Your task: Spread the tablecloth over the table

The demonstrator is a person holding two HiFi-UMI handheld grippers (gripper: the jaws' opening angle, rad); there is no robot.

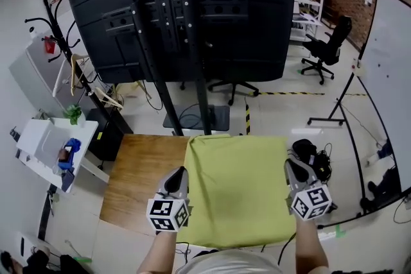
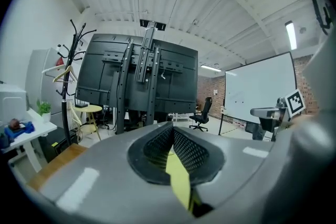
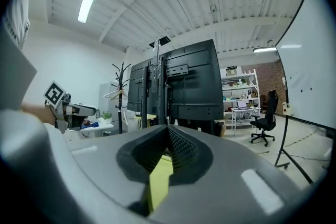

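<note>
Tablecloth (image 1: 241, 189): yellow-green, over wooden table (image 1: 138, 179), 3 o'clock portion. Left gripper (image 1: 181, 171): jaws clamped on cloth's 9 o'clock edge. Right gripper (image 1: 289, 165): clamped on 3 o'clock edge.

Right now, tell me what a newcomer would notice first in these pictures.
The yellow-green tablecloth stands out at the lower middle of the head view, pinched at its near corners by the left gripper and the right gripper. It hides the right part of the wooden table, whose left part is bare. Behind the table looms the black back of a big screen on a stand.
</note>
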